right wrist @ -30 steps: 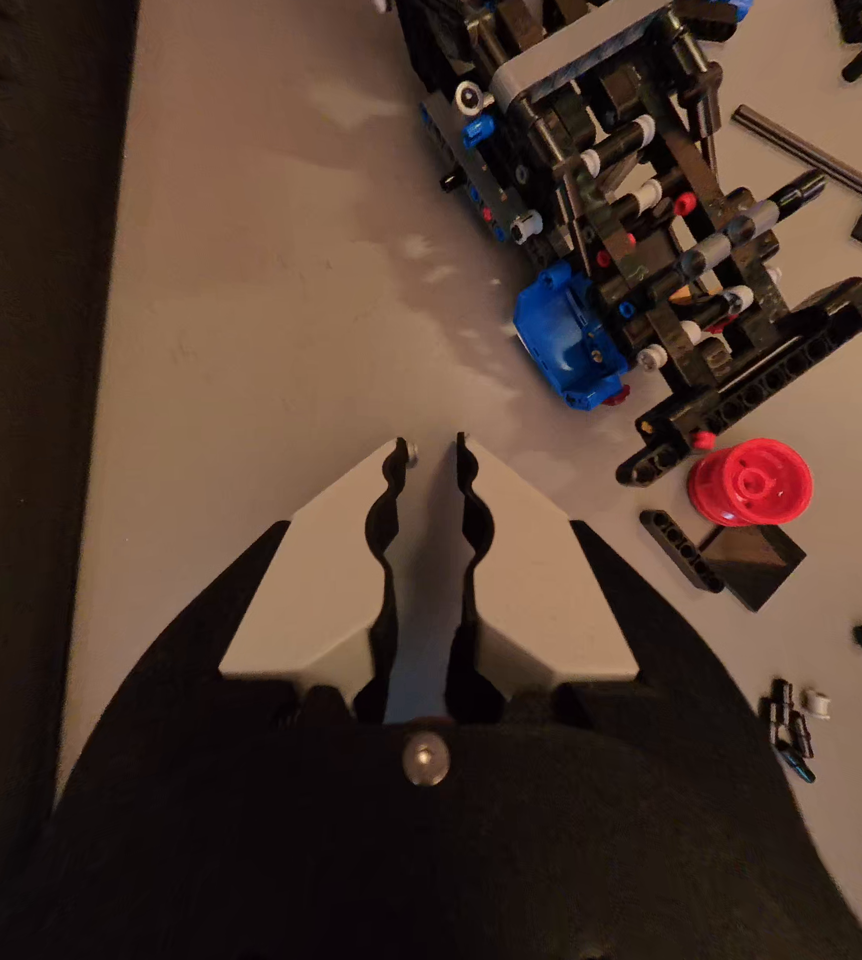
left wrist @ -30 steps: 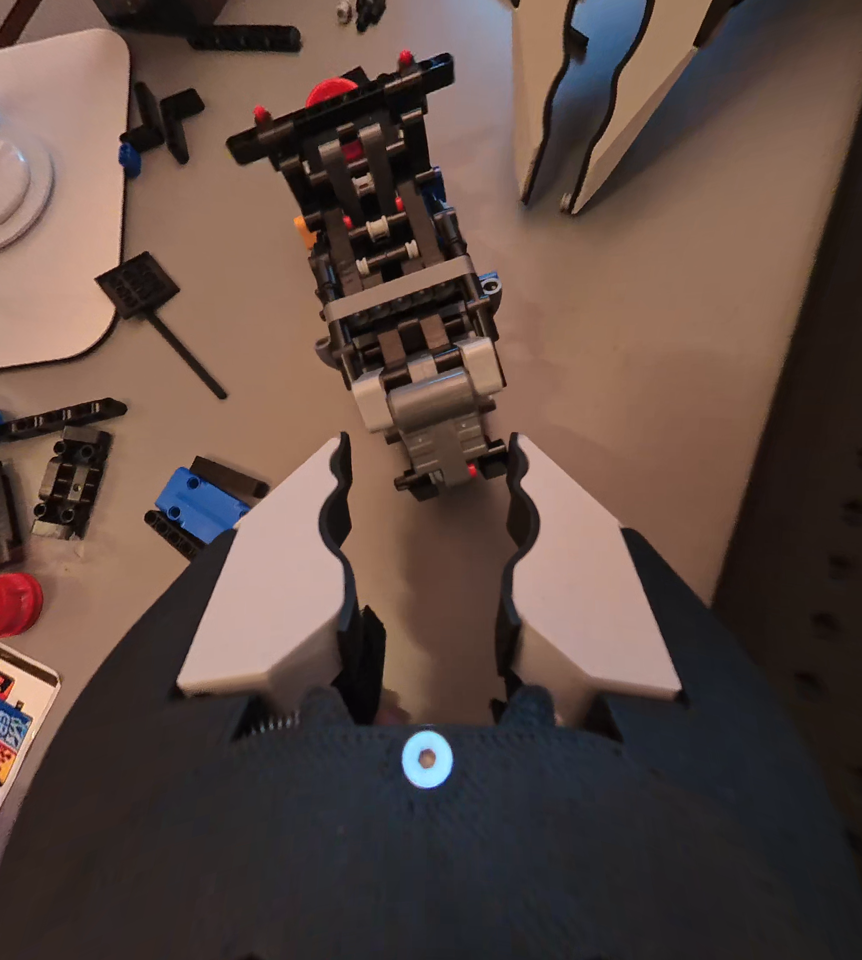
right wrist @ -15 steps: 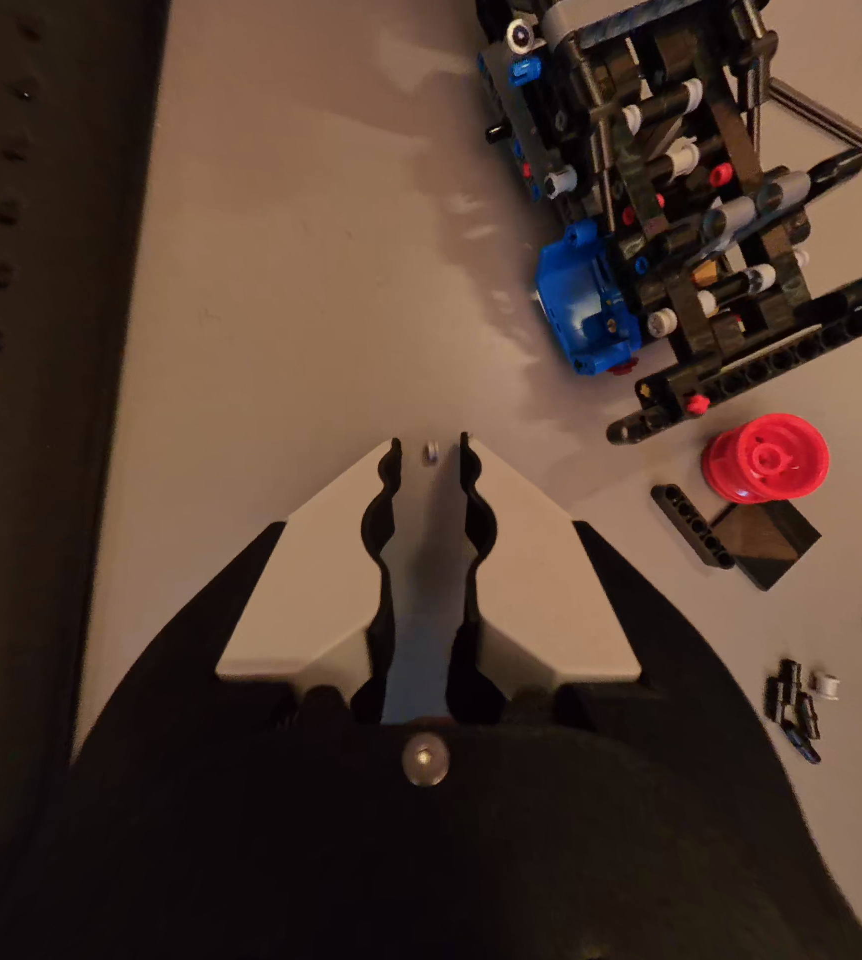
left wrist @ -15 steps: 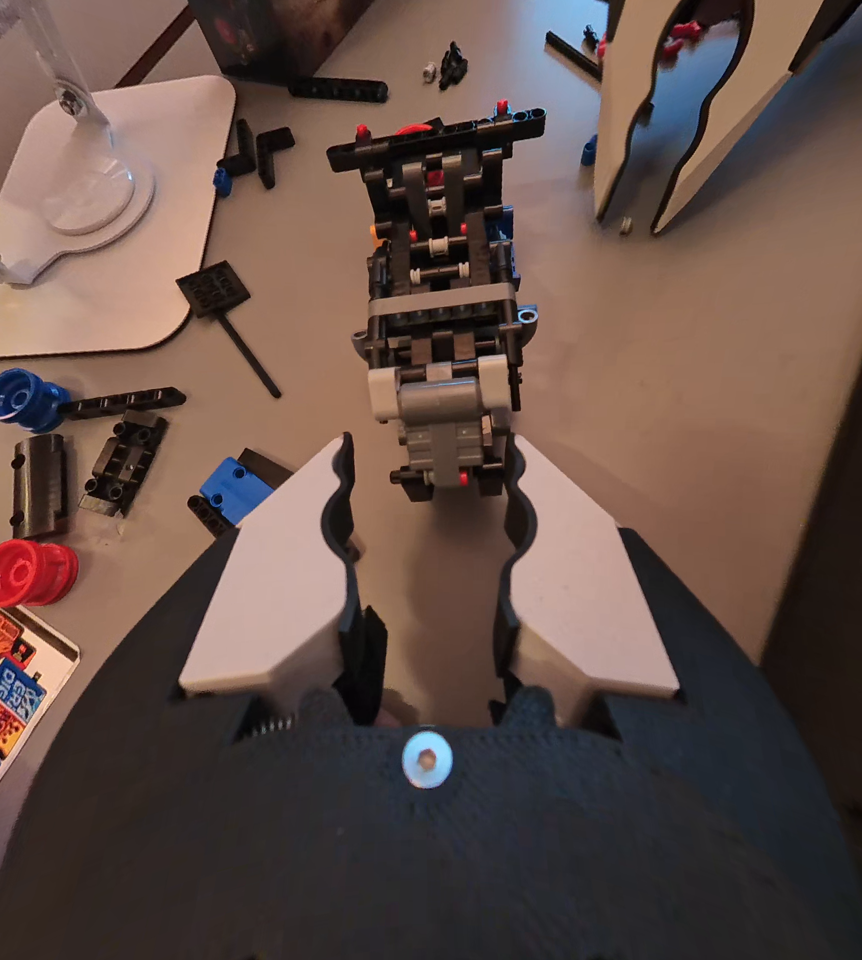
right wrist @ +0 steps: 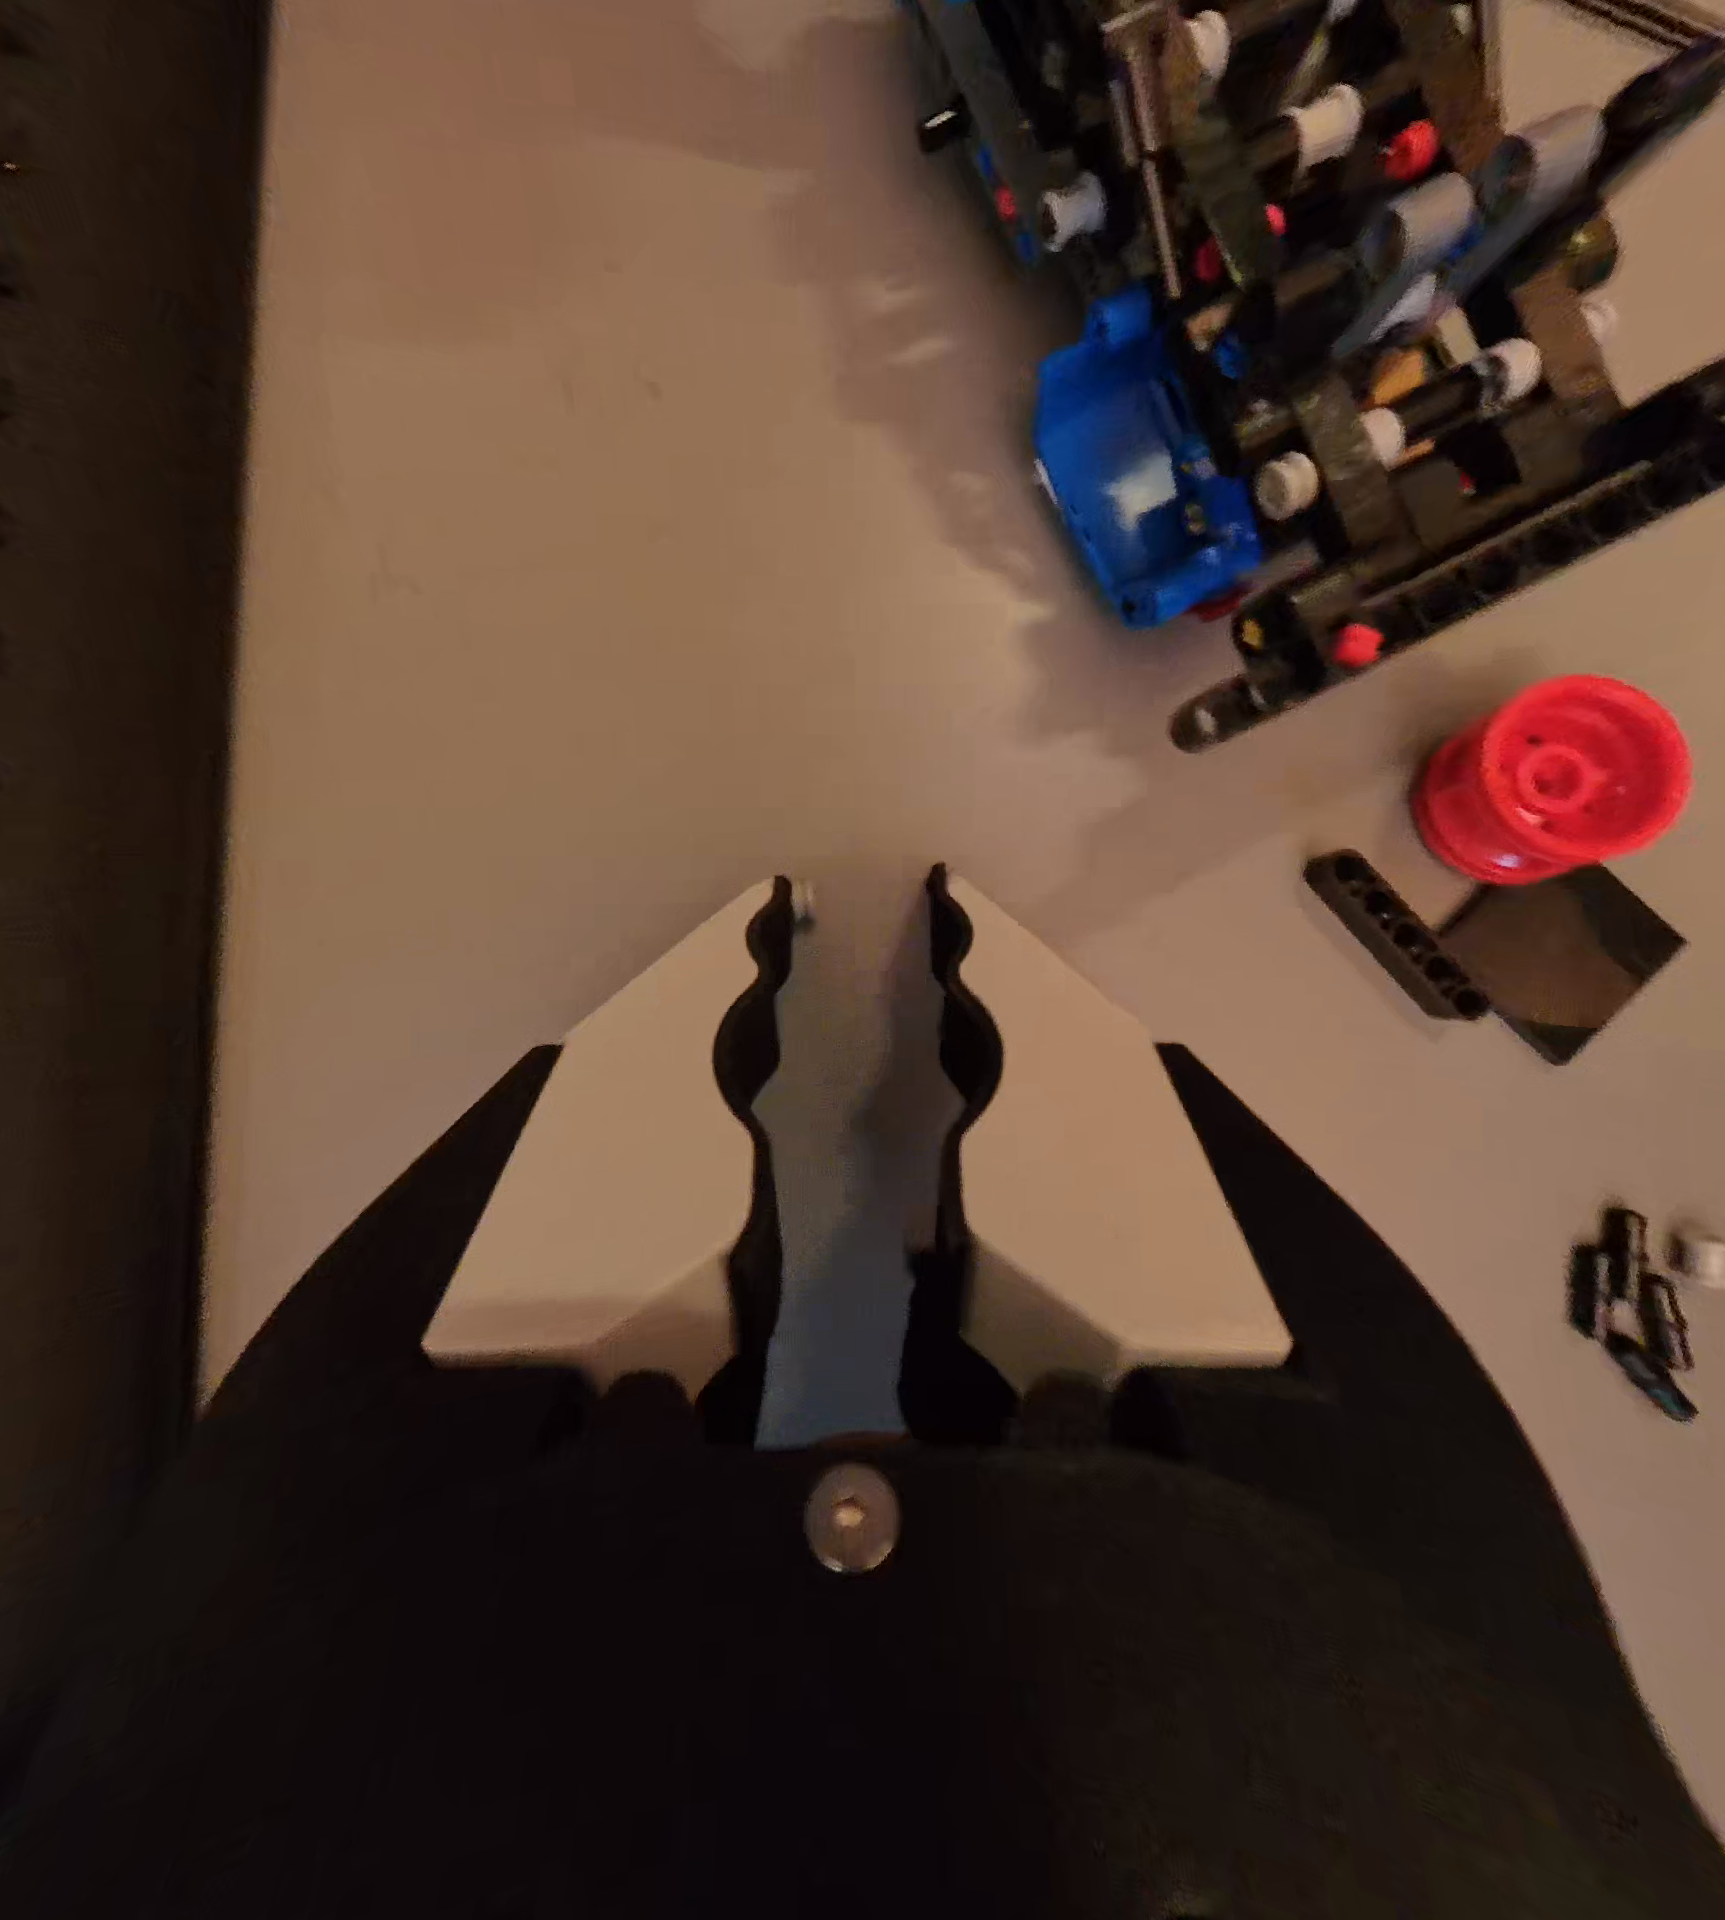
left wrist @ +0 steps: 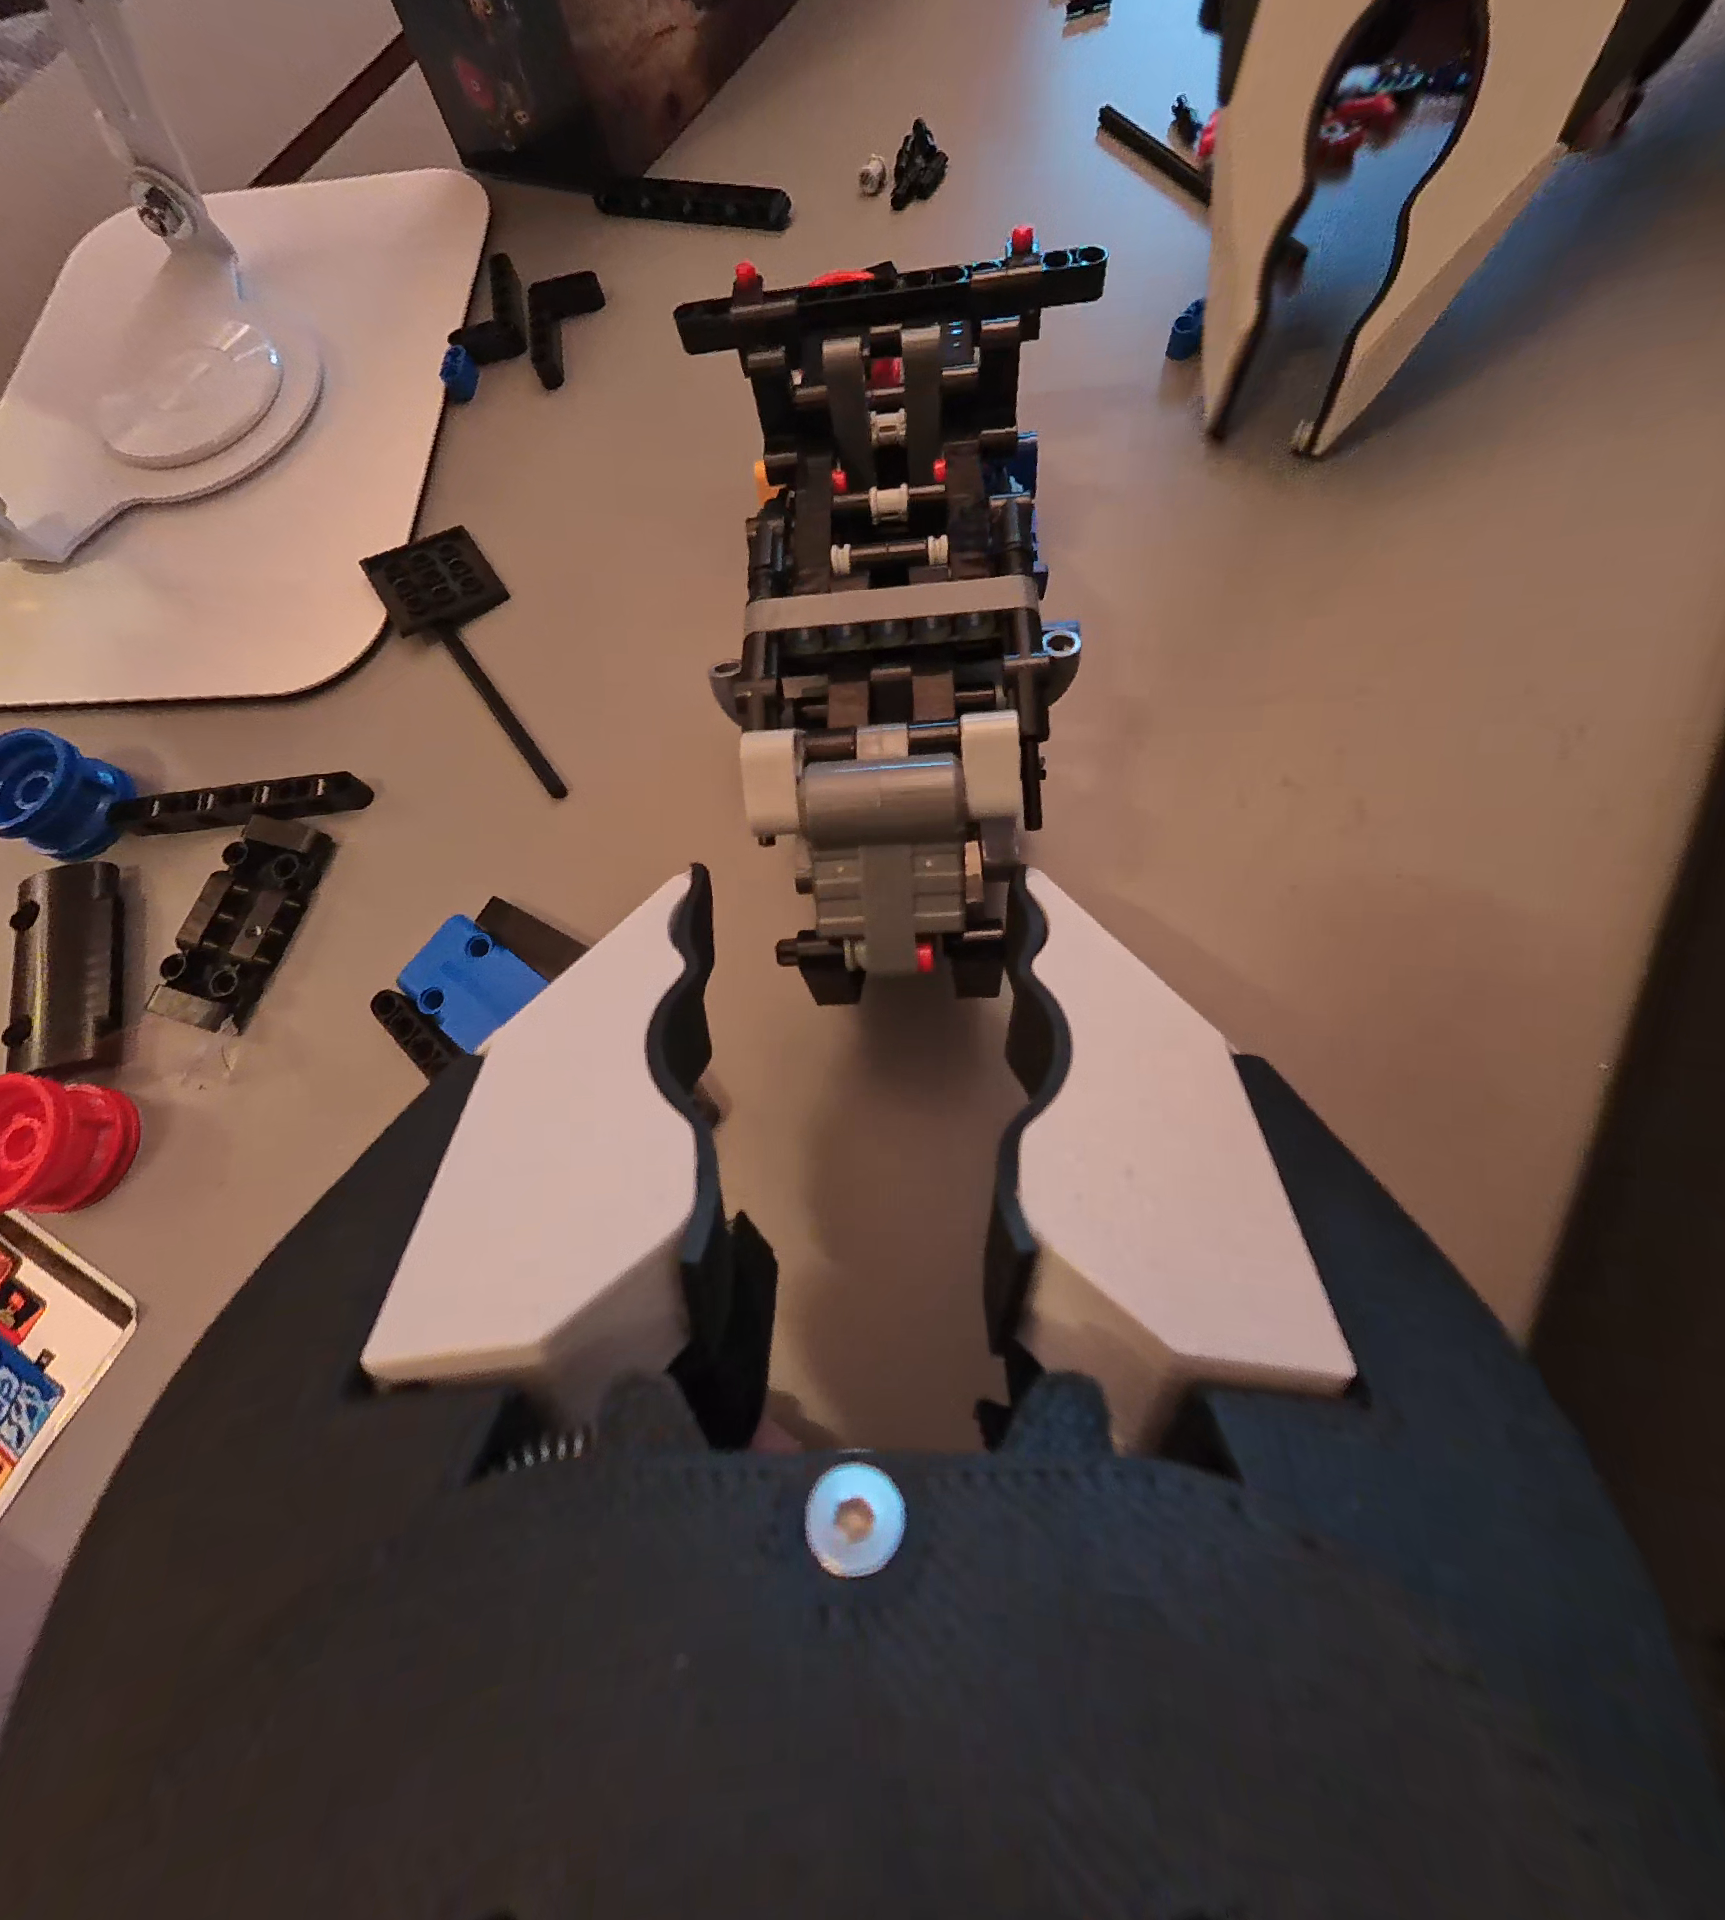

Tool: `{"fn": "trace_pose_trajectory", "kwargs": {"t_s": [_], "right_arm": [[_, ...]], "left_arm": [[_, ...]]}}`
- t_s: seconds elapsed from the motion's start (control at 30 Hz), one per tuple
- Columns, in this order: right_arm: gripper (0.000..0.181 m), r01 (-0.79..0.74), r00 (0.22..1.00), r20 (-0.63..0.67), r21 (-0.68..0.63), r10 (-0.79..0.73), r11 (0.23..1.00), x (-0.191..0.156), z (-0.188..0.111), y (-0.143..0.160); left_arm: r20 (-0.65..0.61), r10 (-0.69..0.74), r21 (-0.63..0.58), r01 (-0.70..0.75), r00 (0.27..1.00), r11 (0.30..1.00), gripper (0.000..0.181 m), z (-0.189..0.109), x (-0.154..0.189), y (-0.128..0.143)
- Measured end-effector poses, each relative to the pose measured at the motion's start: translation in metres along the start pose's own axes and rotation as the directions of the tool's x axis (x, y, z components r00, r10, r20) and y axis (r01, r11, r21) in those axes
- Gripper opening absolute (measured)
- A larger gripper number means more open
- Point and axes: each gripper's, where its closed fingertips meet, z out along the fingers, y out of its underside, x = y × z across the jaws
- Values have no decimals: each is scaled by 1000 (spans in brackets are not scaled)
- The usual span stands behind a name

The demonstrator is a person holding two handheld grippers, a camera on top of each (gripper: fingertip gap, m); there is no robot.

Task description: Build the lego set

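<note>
Though ungripped, lego chassis [left wrist: 889, 623] before hand-held gripper [left wrist: 858, 904].

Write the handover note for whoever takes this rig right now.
Left gripper: open, empty, its fingertips either side of the near grey end of the chassis.
Right gripper: open, nothing gripped; a tiny light piece sits at one fingertip.
Done: chassis partly built, resting on the table.
Left: red wheel hubs, blue hub, black beams and small pins lie loose, unattached.
</note>
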Motion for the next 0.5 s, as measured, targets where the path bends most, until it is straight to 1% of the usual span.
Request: {"fn": "trace_pose_trajectory", "kwargs": {"t_s": [0.03,0.13,0.27,0.37,0.5], "right_arm": [[29,-3,1000,-24,1,3,1000,5,-1,0],[26,-12,999,-36,28,13,1000,9,-7,-1],[9,-21,999,-32,34,22,999,11,-11,3],[1,-22,999,-30,11,23,1000,12,-11,10],[6,-25,999,-29,42,26,999,12,-11,4]], "left_arm": [[0,-1,1,1,1000,1000,54,0,0,0],[0,-1,2,1,1000,1000,54,0,0,0],[0,-2,2,2,1000,1000,55,0,0,0],[0,-2,-1,2,1000,1000,55,1,0,1],[-1,0,-4,0,1000,1000,55,2,0,2]]}}
